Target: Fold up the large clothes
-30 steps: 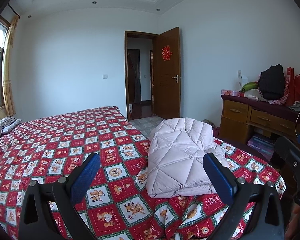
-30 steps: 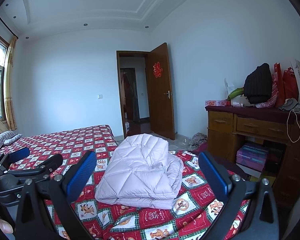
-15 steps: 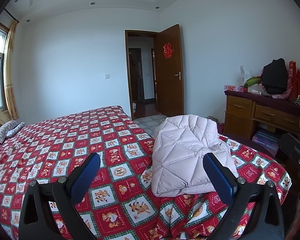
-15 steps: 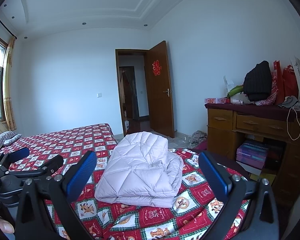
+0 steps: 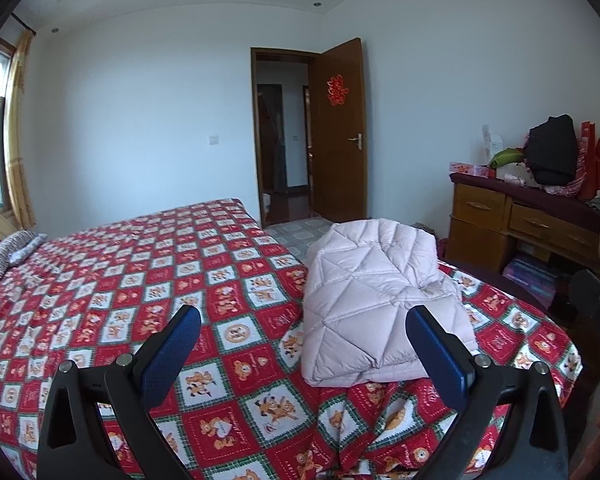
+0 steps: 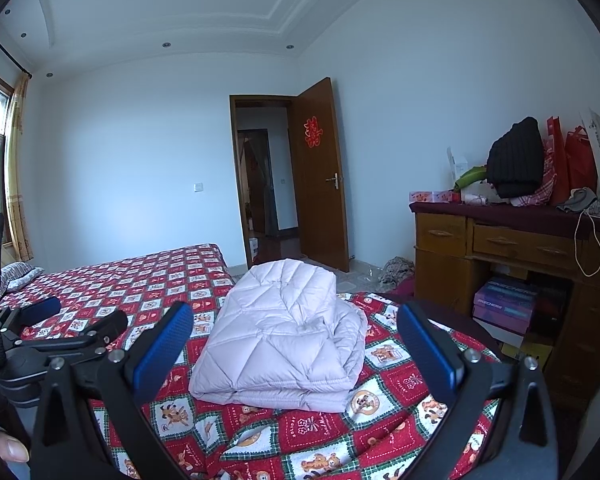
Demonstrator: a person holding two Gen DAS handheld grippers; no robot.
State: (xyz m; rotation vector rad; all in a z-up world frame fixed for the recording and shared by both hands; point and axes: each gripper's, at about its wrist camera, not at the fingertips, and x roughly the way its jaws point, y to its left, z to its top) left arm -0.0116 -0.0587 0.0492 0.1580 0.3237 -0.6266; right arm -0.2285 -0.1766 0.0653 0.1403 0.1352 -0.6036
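Folded pink quilted jacket sits on the bed's near corner; left gripper hangs short of it, jaws wide apart, empty; right gripper likewise spread, clear of it.

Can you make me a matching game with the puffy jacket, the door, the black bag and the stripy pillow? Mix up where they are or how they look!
Things:
1. puffy jacket
2. door
3. black bag
4. stripy pillow

Clues:
A. on top of the wooden dresser
B. standing open, red decoration on it
C. folded on the red checked bed cover
D. far end of the bed, near the window

Pairs: 1-C, 2-B, 3-A, 4-D
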